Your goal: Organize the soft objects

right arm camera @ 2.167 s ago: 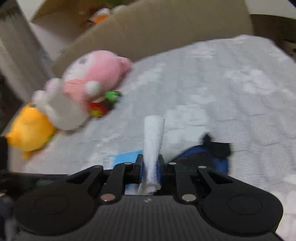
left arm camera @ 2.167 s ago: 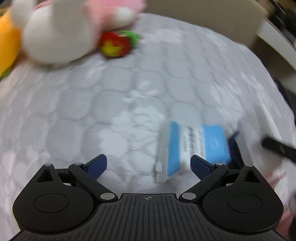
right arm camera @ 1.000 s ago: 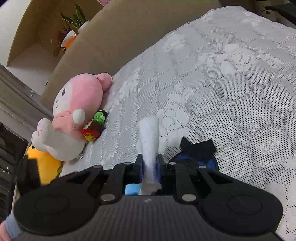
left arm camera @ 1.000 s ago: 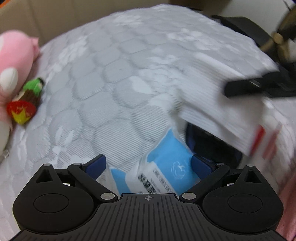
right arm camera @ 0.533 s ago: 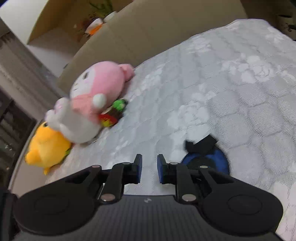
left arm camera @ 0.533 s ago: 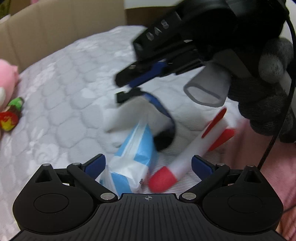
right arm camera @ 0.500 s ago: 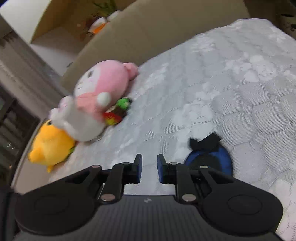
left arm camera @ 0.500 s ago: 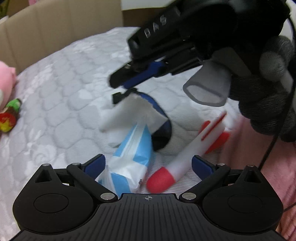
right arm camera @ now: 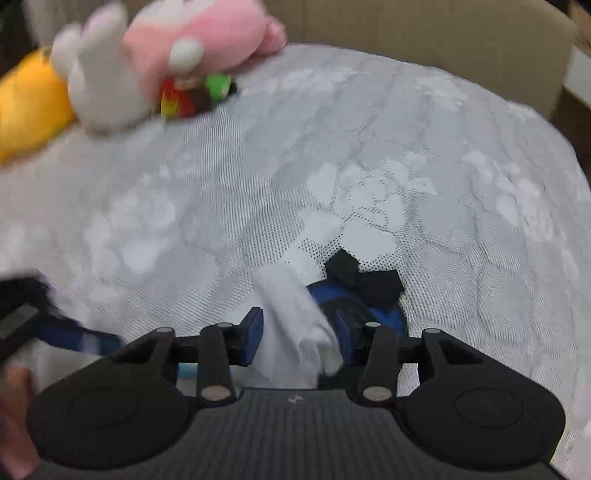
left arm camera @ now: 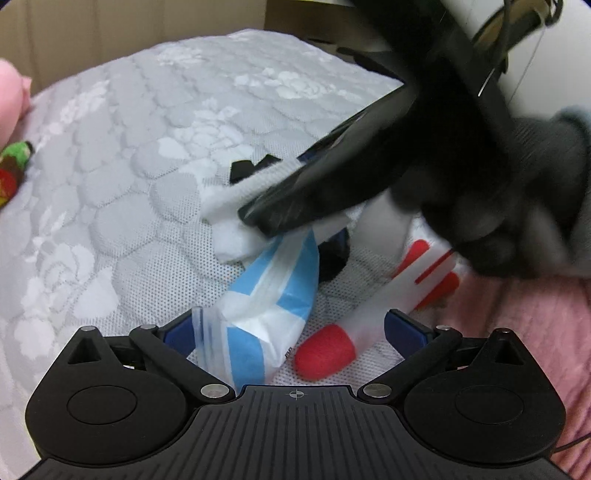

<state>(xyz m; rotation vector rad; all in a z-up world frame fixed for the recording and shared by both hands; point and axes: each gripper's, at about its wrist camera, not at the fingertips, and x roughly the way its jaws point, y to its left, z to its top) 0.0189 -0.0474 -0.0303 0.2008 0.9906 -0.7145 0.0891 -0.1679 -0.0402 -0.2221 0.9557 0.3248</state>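
My left gripper (left arm camera: 291,328) is open and low over the quilted mattress (left arm camera: 122,206). A blue-and-white tissue pack (left arm camera: 273,295) and a white foam rocket with a red tip (left arm camera: 369,321) lie between its fingers, untouched. My right gripper (right arm camera: 299,339), held by a gloved hand (left arm camera: 517,206), reaches in from the upper right. Its jaws are opening, and a white cloth (right arm camera: 291,314) lies loose between them on the mattress. The same white cloth (left arm camera: 229,229) rests on the tissue pack's far end. A blue-and-black pouch (right arm camera: 365,295) lies just behind the cloth.
A pink-and-white plush (right arm camera: 166,55), a yellow plush (right arm camera: 26,107) and a small strawberry toy (right arm camera: 192,96) sit together at the far left of the mattress. A tan headboard (right arm camera: 406,33) runs behind. Pink fabric (left arm camera: 535,332) lies at the near right.
The right gripper has rolled and sunk toward the mattress, and its jaws have widened from a narrow gap, with the white cloth now between them. The left gripper has shifted slightly and stayed open.
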